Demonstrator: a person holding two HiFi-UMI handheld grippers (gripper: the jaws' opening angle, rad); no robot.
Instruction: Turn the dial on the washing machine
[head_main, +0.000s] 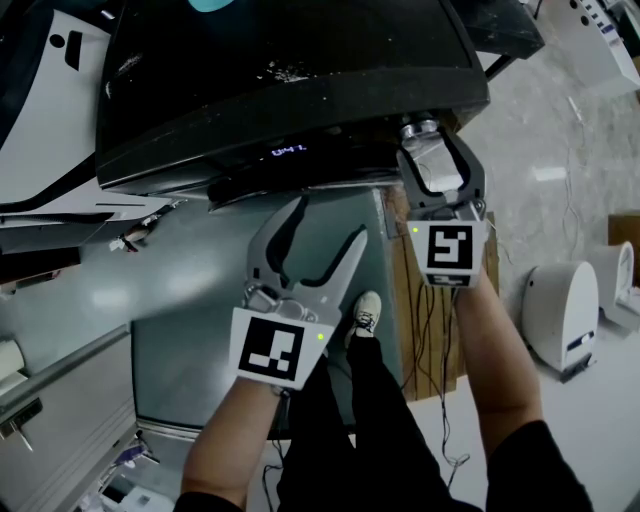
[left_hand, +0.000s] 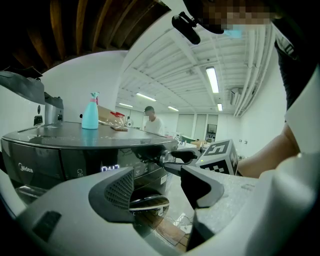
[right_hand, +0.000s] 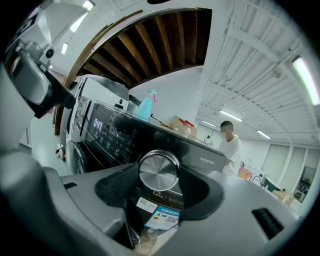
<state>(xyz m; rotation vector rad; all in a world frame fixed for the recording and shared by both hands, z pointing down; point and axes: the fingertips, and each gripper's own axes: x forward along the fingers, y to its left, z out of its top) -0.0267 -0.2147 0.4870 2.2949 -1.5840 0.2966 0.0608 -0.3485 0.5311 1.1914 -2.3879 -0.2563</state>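
**Dial (right_hand: 158, 171) pinched, axis along the jaws**

My left gripper (head_main: 330, 220) hangs spread and empty before the washing machine (head_main: 290, 90), well left of the dial. My right gripper (head_main: 430, 135) is on it at the machine's right end, jaws clamping its rim head-on. Only the right gripper view shows both pads touching; the head view shows just the dial's top.

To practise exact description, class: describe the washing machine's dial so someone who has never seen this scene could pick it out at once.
Find the dark washing machine with a blue spray bottle on top. Follow its black control panel past the lit display to the right end. The dial there is the only round, brushed-silver knob, standing proud of the flat panel.
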